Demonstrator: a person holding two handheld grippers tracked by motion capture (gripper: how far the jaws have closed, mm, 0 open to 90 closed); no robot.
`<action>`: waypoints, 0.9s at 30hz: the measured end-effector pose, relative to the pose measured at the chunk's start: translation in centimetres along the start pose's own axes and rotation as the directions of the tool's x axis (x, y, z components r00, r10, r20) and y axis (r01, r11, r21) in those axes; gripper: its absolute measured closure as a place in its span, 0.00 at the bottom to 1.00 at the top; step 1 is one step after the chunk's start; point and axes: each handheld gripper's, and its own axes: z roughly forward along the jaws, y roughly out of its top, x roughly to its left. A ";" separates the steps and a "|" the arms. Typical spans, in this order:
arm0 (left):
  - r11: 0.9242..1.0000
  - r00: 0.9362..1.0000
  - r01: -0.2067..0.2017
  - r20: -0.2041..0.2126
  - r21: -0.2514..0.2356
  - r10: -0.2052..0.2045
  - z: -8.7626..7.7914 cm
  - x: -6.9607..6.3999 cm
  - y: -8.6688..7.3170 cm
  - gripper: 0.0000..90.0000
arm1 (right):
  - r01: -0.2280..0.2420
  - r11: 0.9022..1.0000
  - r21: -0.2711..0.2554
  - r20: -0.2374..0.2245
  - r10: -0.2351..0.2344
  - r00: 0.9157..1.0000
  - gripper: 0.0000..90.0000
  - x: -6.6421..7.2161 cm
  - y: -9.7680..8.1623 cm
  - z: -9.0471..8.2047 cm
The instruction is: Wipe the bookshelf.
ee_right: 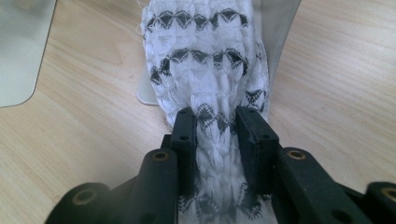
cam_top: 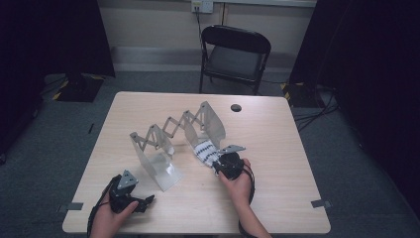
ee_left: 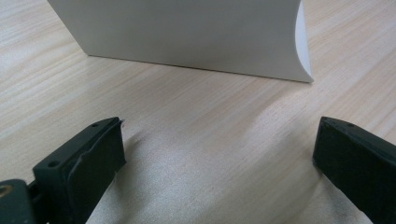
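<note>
Right gripper view: hand-held gripper (ee_right: 217, 123) pinches sock (ee_right: 205, 60).

Pale wood-grain desk (cam_top: 277, 148), smooth and matt.
Knitted white cloth (ee_right: 205, 70) with black zigzag bands, soft and ribbed; folding rack (cam_top: 171, 136) of thin grey sheet metal, faintly glossy; matt black plastic on right gripper (ee_right: 217, 123) and left gripper (ee_left: 217, 154).

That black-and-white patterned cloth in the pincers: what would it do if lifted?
The cloth bunches into folds between the right gripper jaws, so it would probably hang limp. Its thin, lacy knit suggests it is light. The textured weave probably grips the pads rather than slipping.
</note>
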 end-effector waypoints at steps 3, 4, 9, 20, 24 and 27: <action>1.000 1.000 0.000 0.000 0.000 0.000 0.0 0.0 0.0 0.02 | -0.005 1.000 -0.006 -0.003 0.005 1.000 0.69 0.0 0.1 0.1; 1.000 1.000 0.000 0.000 0.000 0.000 0.0 0.0 0.0 0.02 | -0.004 1.000 -0.005 0.002 0.004 1.000 0.67 0.0 0.1 0.0; 1.000 1.000 -0.002 0.001 0.001 0.002 0.0 0.0 0.0 0.02 | -0.016 0.999 -0.051 -0.003 0.016 1.000 0.61 -0.2 0.0 -0.8; 1.000 1.000 -0.001 0.001 0.000 0.001 0.0 0.0 0.0 0.01 | 0.050 0.997 -0.052 -0.058 -0.053 0.997 0.68 0.0 -1.0 -2.5; 1.000 1.000 -0.002 -0.001 0.000 0.002 0.0 0.0 0.0 0.02 | 0.024 0.999 -0.028 -0.069 -0.026 0.997 0.74 0.1 -1.4 -1.4; 1.000 1.000 -0.001 0.001 0.000 0.001 0.1 0.0 0.0 0.01 | 0.015 1.000 -0.023 -0.055 -0.016 0.998 0.79 0.2 -0.7 -0.8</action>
